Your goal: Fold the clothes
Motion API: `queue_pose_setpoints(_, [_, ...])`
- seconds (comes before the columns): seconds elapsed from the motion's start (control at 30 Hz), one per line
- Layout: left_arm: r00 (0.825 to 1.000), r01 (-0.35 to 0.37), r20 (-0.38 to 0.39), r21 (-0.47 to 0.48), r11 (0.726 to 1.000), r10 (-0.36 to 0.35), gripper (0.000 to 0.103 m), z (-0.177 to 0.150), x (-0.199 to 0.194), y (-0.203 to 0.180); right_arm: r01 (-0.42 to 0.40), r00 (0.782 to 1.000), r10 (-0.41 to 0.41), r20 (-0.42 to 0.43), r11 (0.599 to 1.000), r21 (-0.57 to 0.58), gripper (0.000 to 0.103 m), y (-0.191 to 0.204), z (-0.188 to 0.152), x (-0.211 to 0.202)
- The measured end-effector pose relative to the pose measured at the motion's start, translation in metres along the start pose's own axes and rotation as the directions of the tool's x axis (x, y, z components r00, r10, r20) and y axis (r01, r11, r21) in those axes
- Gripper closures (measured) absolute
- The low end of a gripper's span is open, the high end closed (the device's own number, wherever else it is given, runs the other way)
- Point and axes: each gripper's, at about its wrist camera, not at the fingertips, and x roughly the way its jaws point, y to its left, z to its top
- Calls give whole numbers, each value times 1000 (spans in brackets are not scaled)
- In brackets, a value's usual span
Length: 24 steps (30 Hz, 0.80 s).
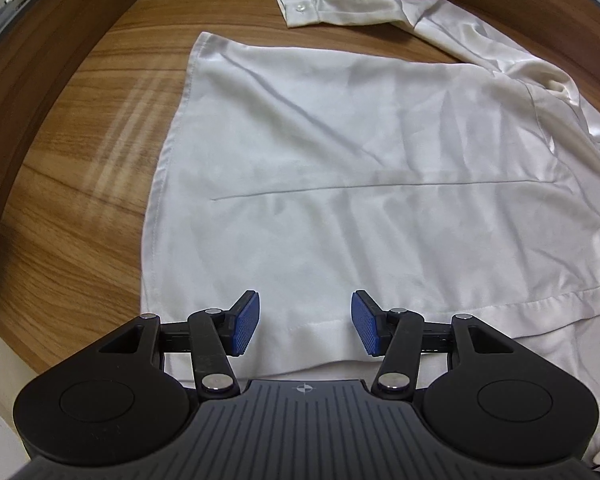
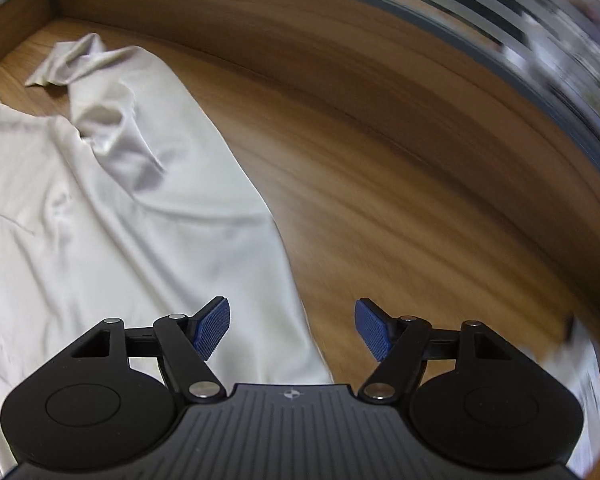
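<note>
A white long-sleeved shirt (image 1: 360, 184) is lying spread flat on the wooden table (image 1: 80, 184), and the coming move is turning on where its hem and side edges sit against the two tools. In the left wrist view the left gripper (image 1: 305, 326) is hanging directly over the hem band at 6 o'clock of the garment, its blue pads (image 1: 244, 326) standing apart with nothing between them and cloth showing in the gap below. The body of the shirt is running away from it toward 12 o'clock, so the long axis is lying along the tool's own pointing line; the shoulders and collar end are pointing toward 1 o'clock, and the buttoned cuff (image 1: 300, 6) of one sleeve is lying at 12 o'clock, well apart from the body's side seam. In the right wrist view the right gripper (image 2: 292, 330) is standing wide and empty, straddling the shirt's side edge (image 2: 268, 216): its left pad is over fabric, its right pad over bare wood (the picture is smeared there). The cloth is lying from 9 to 11 o'clock of this tool, with a bunched sleeve (image 2: 112, 120) at 11 o'clock. By this judgement the left gripper is nearer a usable hold.
</note>
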Motion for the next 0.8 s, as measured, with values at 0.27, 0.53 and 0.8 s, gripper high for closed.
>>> queue_pose_setpoints(0.27, [1000,-6,-24,-15,1000,5,49,-8,-3,-9,-82,997,83,10,995,-65,28,12,62,37])
queue_pose_setpoints(0.53, [1000,-13,-26,-54,998,12,48,-11,-7,-7,-122,992,120,-27,985,-120,51,26,95,71])
queue_pose_setpoints(0.8, [1000,-10,-30,-71,997,8,48,-12,-8,-6,-141,990,138,-33,975,-169,86,38,106,82])
